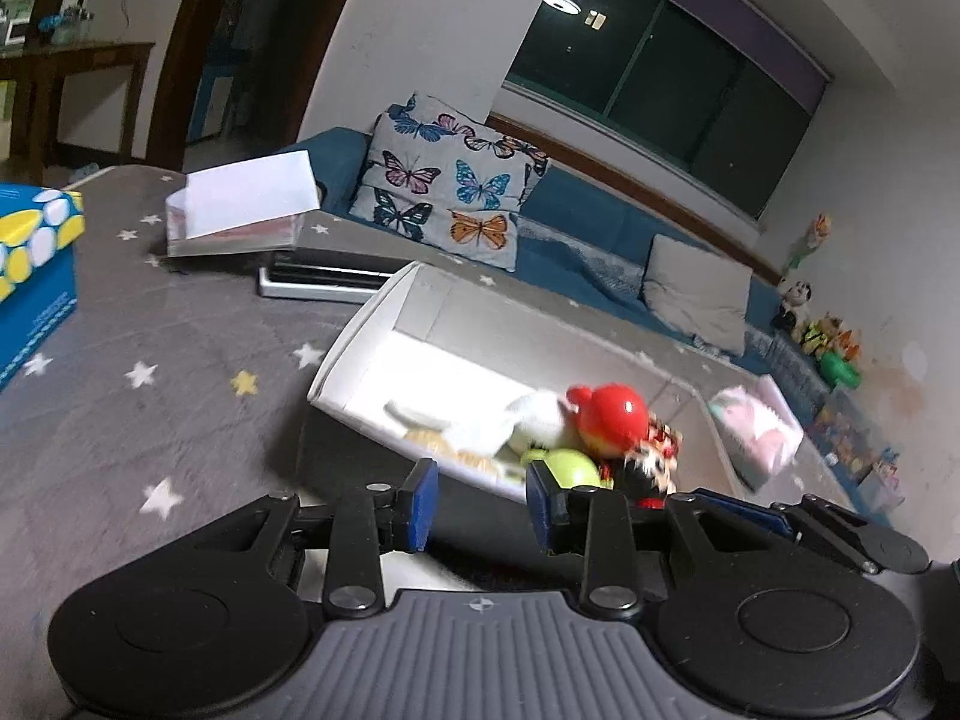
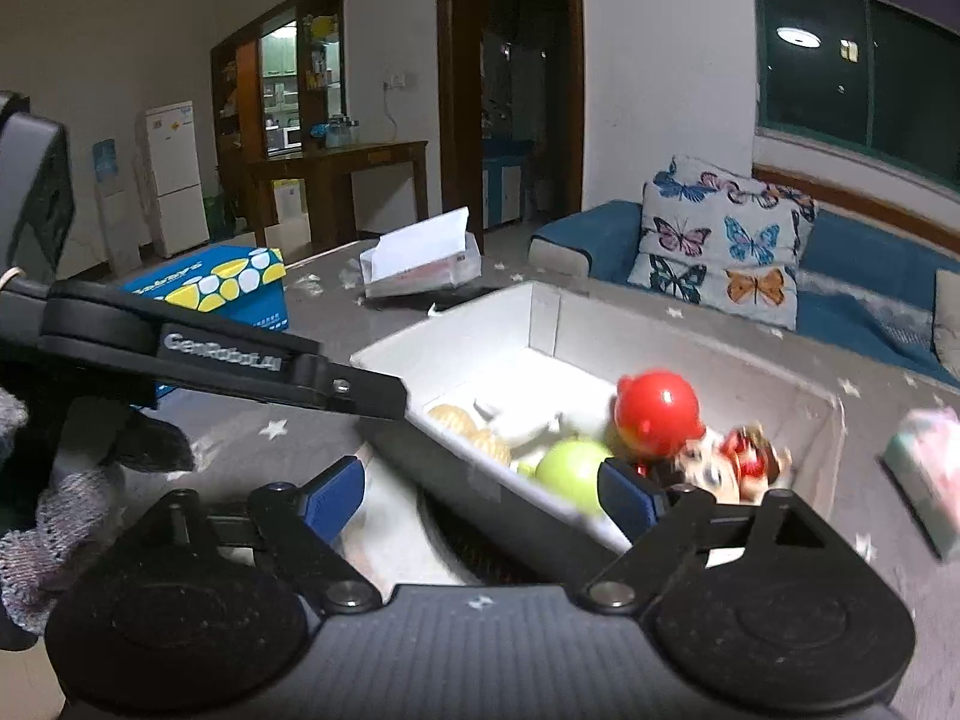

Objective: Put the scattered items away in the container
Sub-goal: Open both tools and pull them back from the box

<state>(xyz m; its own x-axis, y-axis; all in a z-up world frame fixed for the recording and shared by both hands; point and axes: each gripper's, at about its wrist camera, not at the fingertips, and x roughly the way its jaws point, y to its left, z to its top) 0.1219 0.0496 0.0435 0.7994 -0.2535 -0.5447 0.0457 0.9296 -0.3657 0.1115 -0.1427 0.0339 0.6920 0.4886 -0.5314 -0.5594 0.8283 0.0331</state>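
A white open box (image 1: 354, 348) sits on a grey star-patterned cloth and holds a red round toy (image 1: 612, 417), a green apple (image 1: 567, 465), a white plush (image 1: 534, 417), orange pieces and a small red figure (image 1: 654, 456). The box also shows in the right wrist view (image 2: 543, 324), with the red toy (image 2: 657, 411) and apple (image 2: 570, 468) inside. My left gripper (image 1: 480, 501) is open and empty at the box's near wall. My right gripper (image 2: 480, 489) is open and empty, its jaws either side of the near wall. The left gripper's finger (image 2: 240, 354) crosses the right view.
A pink-and-white packet (image 1: 759, 429) lies right of the box. A blue-yellow carton (image 1: 33, 276) stands at left, a clear case with white paper (image 1: 240, 213) and a flat device (image 1: 324, 282) behind. A blue sofa with a butterfly cushion (image 1: 450, 180) lies beyond.
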